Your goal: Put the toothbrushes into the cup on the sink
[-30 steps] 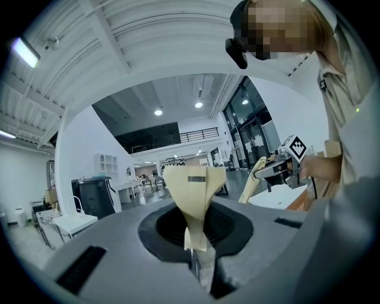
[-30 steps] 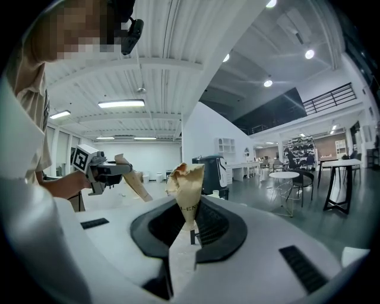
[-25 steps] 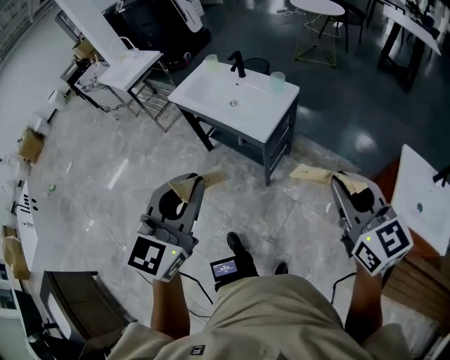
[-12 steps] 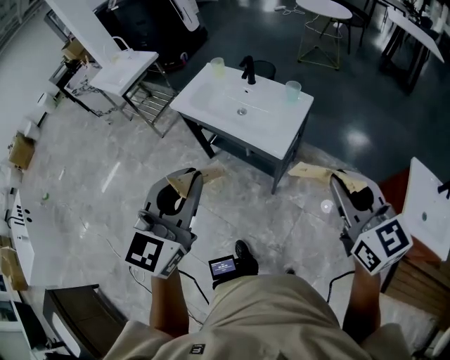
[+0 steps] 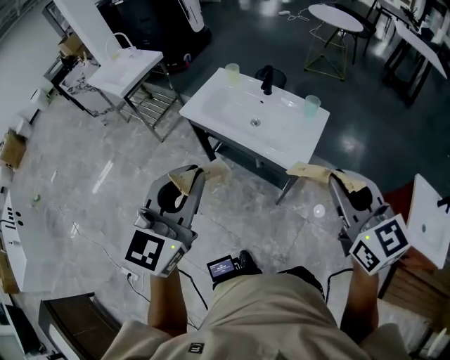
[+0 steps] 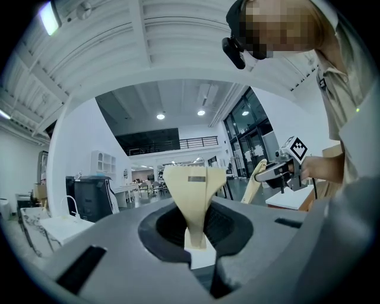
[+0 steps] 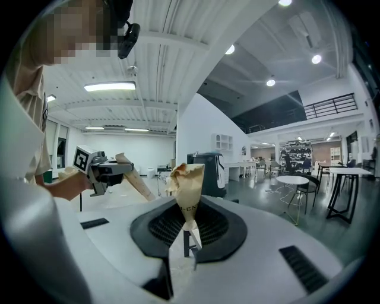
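Cup (image 5: 232,73): pale yellow, upright on the far rim of the sink, left of the tap (as the head view shows it).
Second cup (image 5: 312,105): pale blue-green, upright at the sink's right-hand corner, on the other side of the tap.
Contents of both cups: too small to tell from the head view.
Sink (image 5: 218,105): white top on a dark stand, on the floor ahead of the person and well apart from both claws; its shallow basin has a drain (image 5: 254,122) in the middle.
Tap (image 5: 267,79): black, on the back rim between the two cups.
Left claw (image 6: 195,181): clenched, tan jaws pressed together with nothing between them; it is at the head view's left, angled toward the sink.
Right claw (image 7: 186,178): clenched too, jaws meeting at a tip wrapped in crumpled tape, nothing in the grip (it is at the head view's right).
Marker cubes (image 5: 151,253): one at the back of each claw, near the person's forearms.
Floor (image 5: 105,183): pale grey marble-look tiles under the person, darker and glossy beyond the sink.
Other sink (image 5: 126,67): white, on a wire frame at the upper left, well apart from the first.
Round table (image 5: 336,14): white, far behind the sink.
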{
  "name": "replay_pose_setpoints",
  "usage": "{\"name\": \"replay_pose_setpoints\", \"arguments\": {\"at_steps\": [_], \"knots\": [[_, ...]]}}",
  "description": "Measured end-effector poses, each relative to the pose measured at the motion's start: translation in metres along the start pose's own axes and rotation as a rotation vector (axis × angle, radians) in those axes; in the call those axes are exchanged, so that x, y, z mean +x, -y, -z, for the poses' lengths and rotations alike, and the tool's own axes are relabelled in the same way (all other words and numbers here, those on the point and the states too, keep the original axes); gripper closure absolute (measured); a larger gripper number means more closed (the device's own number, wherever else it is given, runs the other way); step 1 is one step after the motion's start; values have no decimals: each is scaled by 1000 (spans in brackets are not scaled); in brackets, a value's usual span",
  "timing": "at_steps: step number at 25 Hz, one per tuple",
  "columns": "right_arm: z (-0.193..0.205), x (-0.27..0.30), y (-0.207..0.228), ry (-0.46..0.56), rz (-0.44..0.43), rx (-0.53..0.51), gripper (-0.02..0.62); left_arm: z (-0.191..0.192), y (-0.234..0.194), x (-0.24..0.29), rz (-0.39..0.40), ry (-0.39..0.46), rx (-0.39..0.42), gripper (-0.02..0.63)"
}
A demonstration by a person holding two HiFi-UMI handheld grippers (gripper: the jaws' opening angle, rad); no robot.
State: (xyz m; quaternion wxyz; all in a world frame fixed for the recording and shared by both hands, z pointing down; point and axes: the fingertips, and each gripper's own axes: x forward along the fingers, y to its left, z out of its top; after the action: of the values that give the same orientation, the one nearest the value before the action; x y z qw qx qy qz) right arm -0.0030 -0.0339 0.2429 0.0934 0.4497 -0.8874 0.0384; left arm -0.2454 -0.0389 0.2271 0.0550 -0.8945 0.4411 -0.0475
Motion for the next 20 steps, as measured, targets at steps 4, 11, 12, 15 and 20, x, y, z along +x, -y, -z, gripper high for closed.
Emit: {"name": "replay_pose_setpoints", "arguments": {"at_steps": [4,11,12,15,20], "knots": [[-7,26,-14,-16,-11,-17,552,5,-27,-3,-5,18,-19,565],[-11,60,-9,-34,-15,-21,552,15,-56,8,-19,10,-44,565],[-11,66,-5,-35,-18,-19,552,17,-59,10,-21,2,-44,565],[-12,82,4,-28,-31,-15,552,19,-69,19,-30,1,-33,565],[-18,105,25,-3,-60,-17,552,18,-81,39,-57,-8,-18,565]]}}
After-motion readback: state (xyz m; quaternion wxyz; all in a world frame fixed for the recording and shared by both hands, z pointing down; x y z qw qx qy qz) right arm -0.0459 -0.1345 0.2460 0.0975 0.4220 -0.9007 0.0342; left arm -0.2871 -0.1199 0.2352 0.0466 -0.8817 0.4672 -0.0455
